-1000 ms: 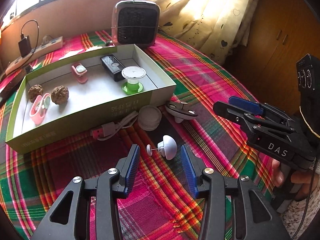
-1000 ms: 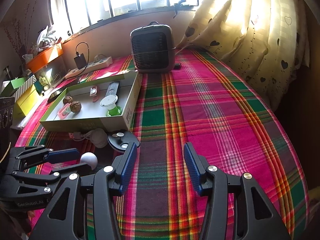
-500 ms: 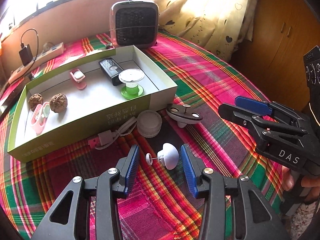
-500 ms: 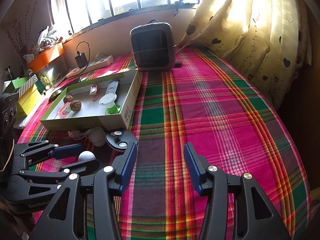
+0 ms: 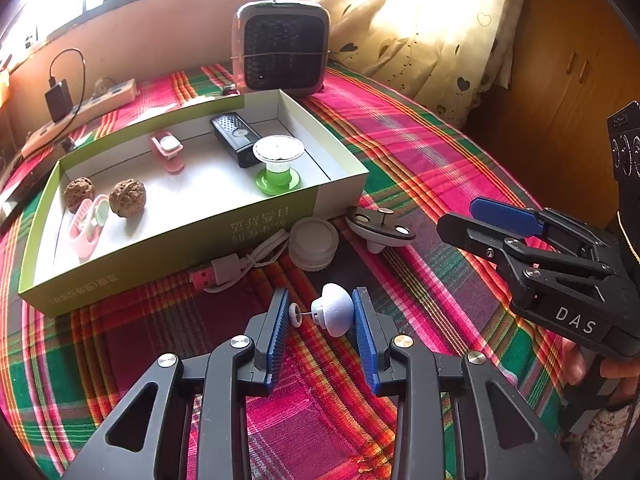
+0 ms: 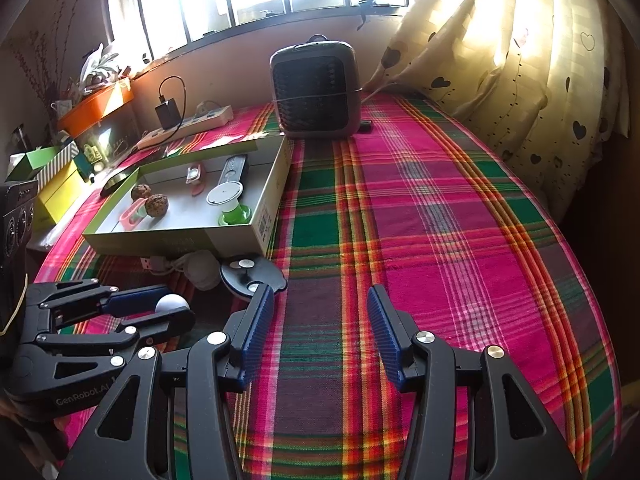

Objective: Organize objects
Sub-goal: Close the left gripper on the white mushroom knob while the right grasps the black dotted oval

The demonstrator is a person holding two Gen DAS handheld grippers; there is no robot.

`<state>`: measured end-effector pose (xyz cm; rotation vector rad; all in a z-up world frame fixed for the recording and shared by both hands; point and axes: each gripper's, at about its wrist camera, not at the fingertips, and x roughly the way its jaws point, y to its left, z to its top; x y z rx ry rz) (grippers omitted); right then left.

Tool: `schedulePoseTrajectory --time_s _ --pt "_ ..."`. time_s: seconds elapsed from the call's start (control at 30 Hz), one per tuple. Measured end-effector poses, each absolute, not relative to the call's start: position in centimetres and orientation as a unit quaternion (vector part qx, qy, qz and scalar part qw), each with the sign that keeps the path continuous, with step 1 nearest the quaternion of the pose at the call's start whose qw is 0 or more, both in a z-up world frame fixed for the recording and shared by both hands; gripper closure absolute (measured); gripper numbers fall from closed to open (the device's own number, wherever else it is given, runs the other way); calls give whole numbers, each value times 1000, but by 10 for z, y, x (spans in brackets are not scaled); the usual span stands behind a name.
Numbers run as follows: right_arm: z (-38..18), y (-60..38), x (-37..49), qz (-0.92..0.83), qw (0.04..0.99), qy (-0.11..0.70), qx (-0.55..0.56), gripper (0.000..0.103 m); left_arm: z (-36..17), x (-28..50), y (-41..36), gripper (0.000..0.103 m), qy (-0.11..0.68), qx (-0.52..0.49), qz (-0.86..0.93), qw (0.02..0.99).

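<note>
Bracketing the white mushroom-shaped knob (image 5: 334, 312) in front of the box (image 5: 344, 184)

Held the left gripper (image 5: 321, 300) low over the plaid-covered table (image 6: 420, 220), fingers narrowed to a small gap around the knob. Set the domed cap against the right-hand pad and the little disc on its pin just at the left-hand pad; could not tell whether the grip was firm or the knob lifted off the cloth.

Kept the right gripper (image 6: 320, 296) to the right of the left one, fingers spread wide with only cloth between them.

Found, just beyond the knob and along the box's near wall: a white USB cable (image 5: 240, 264) with a pink plug, a round white puck (image 5: 314, 242) beside it, and a black-and-white part (image 5: 378, 228) with small metal discs to the right.

Counted inside the open box two walnuts (image 5: 127, 199), a pink-and-white clip (image 5: 88, 224) touching one of them, a smaller pink clip (image 5: 170, 152), a black device (image 5: 236, 136) and a green-based spool (image 5: 278, 164) standing upright.

Noted a small heater (image 5: 282, 52) behind the box.
</note>
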<state>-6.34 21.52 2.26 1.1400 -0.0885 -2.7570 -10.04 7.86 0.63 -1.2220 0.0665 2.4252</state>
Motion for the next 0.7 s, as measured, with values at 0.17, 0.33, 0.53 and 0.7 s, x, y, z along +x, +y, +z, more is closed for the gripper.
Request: schedulePoseTrajectory --time_s 0.17,0.33,0.53,0.7 --pt "23 204 -65 -919 100 -18 381 53 7 -99 74 73 22 -440 873 207" --pt "21 192 -70 -914 121 -5 388 53 7 -99 63 73 11 -442 874 199" --pt "16 175 -78 -907 136 27 398 53 6 -99 52 73 2 -442 877 189" --pt "13 168 -85 -904 136 46 404 53 6 -100 46 73 -5 -442 878 185"
